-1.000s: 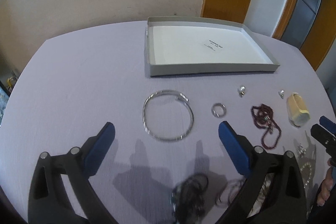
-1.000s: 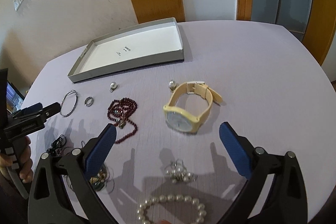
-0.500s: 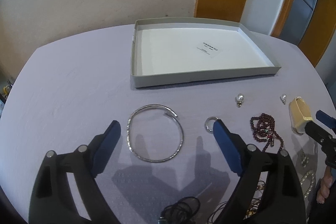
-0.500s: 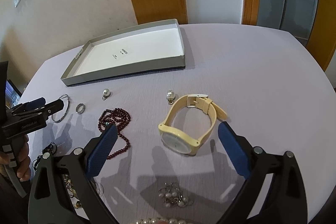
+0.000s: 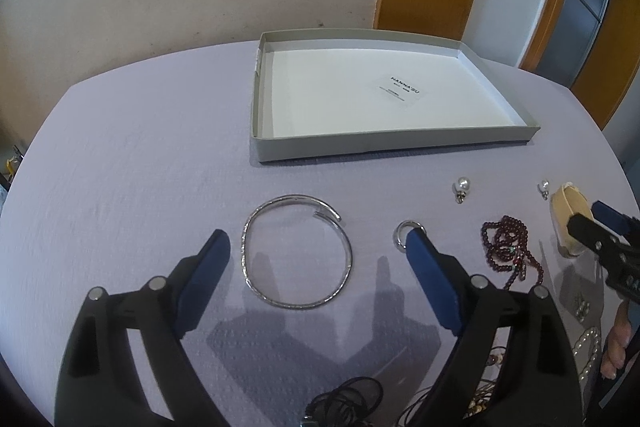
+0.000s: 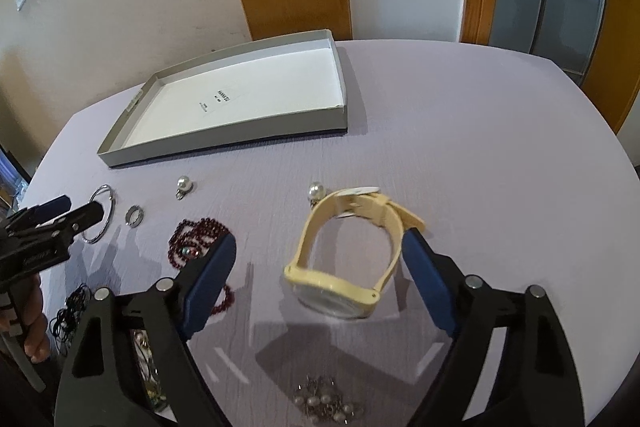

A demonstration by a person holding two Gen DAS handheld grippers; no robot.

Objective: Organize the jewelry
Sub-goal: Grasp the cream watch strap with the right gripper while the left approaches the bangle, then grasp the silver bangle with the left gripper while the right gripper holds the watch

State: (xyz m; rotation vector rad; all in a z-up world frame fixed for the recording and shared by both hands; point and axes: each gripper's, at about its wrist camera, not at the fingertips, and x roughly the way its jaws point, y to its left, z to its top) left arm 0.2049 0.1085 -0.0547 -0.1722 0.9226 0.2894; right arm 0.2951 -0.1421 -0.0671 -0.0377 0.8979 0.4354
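A grey tray point(image 5: 360, 146) with a white floor stands at the back of the lilac table; it also shows in the right wrist view point(image 6: 224, 147). My left gripper point(image 5: 316, 241) is open, its fingers either side of a silver bangle point(image 5: 297, 251). A small silver ring point(image 5: 405, 233) lies by its right finger. My right gripper point(image 6: 320, 247) is open around a cream wristwatch point(image 6: 348, 251). A dark red bead necklace point(image 6: 196, 239) lies by its left finger.
Two pearl earrings point(image 6: 184, 183) point(image 6: 315, 191) lie in front of the tray. A cluster of small pearls point(image 6: 326, 401) and black cords point(image 6: 70, 311) lie near the front edge. A pearl bracelet point(image 5: 588, 351) lies at right. A wall and wooden door frames stand behind the table.
Both grippers have moved forward and lower. The bangle now lies between my left fingers and the watch between my right fingers. Nothing has been picked up.
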